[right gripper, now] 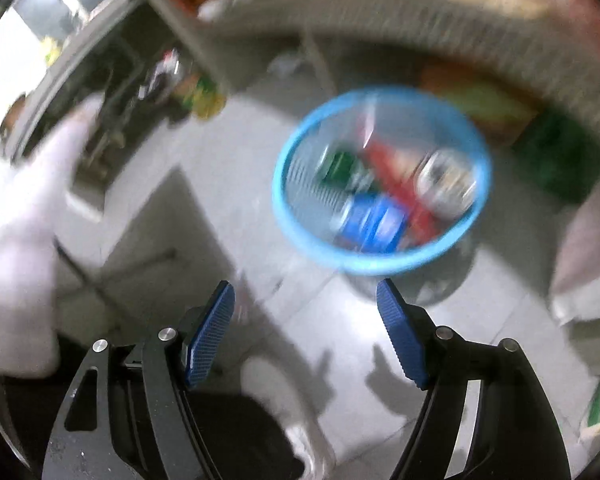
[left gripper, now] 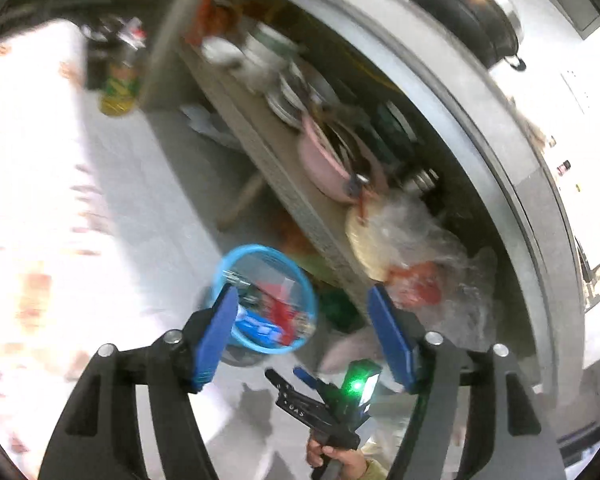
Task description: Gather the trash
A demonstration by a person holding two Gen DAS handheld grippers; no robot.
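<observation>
We hold both hand-held grippers, left (left gripper: 300, 312) and right (right gripper: 306, 312), spread and empty over the blue basket (right gripper: 284, 200), apparently seeking more trash.

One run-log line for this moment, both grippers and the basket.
left gripper: open, empty | right gripper: open, empty | blue basket: on floor, holds cans and wrappers

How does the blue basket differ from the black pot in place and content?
The basket stands on the floor and holds cans and wrappers; the pot sits up on the counter with its lid on, so its content is hidden. The basket is see-through mesh; the pot is solid. Both are round.
</observation>
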